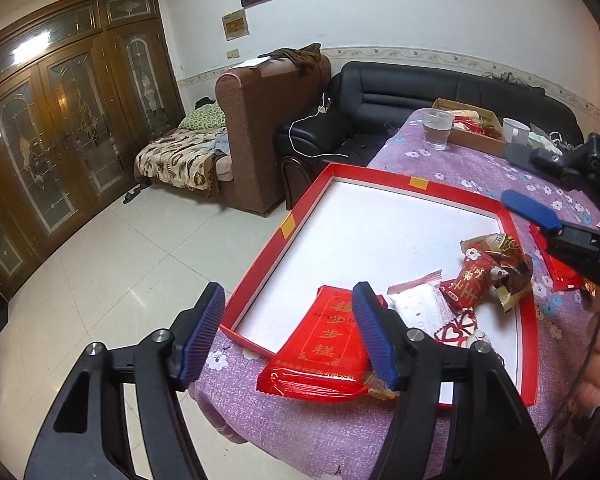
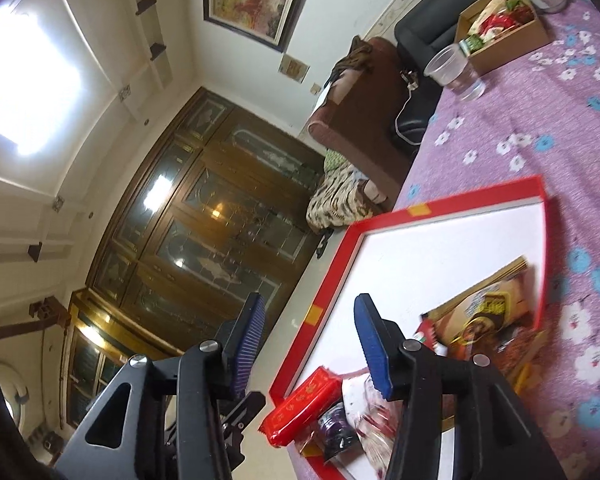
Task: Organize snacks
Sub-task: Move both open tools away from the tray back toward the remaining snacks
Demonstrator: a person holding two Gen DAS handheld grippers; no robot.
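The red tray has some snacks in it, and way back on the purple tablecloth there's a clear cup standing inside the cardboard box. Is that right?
Nearly. The red tray does hold snacks, and the tablecloth is purple. But the clear cup is not inside the cardboard box: it stands on the cloth beside it. The left wrist view shows this, and the right wrist view agrees.

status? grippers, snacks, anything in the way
Left gripper open, empty, over red packet. Right gripper open, empty. Packet lies across red tray rim; other snacks inside. Nothing in the way.
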